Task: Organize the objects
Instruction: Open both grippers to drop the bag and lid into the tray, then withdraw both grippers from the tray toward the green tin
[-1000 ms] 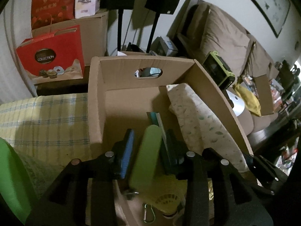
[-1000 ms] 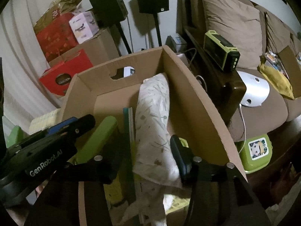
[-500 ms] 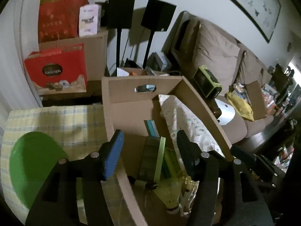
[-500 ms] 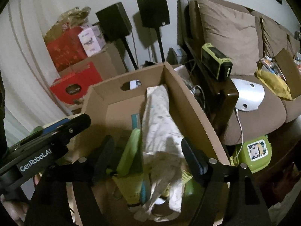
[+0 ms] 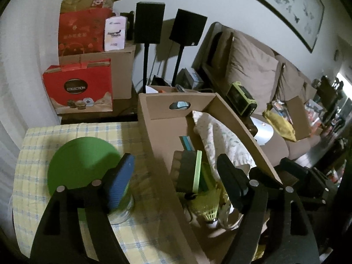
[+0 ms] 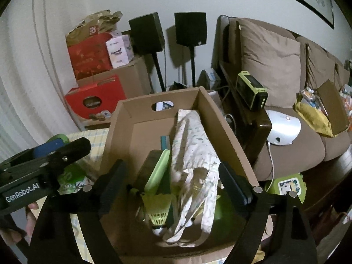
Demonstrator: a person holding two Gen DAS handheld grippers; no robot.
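Observation:
An open cardboard box (image 5: pixel 154 118) (image 6: pixel 222 123) holds a white leaf-print cloth bag (image 5: pixel 222 140) (image 6: pixel 193 145), a green-edged flat case (image 5: pixel 197 169) (image 6: pixel 157 173), a teal book (image 6: pixel 164 142) and a yellow shuttlecock (image 5: pixel 209 211) (image 6: pixel 157 211). My left gripper (image 5: pixel 173 180) is open and empty, astride the box's left wall; it also shows in the right wrist view (image 6: pixel 55 151). My right gripper (image 6: pixel 173 184) is open and empty above the box. A green lid (image 5: pixel 81 160) on a clear jar sits on the checked cloth left of the box.
The box stands on a yellow checked cloth (image 5: pixel 66 132). Red gift boxes (image 5: pixel 79 88) and brown cartons stand behind it, with two black speakers on stands (image 5: pixel 149 26). A brown sofa (image 6: pixel 270 61) with a green radio (image 6: pixel 250 90) is at the right.
Both grippers drew back and up from the box. The left gripper let go of the green-edged case, which now stands in the box, and opened wide.

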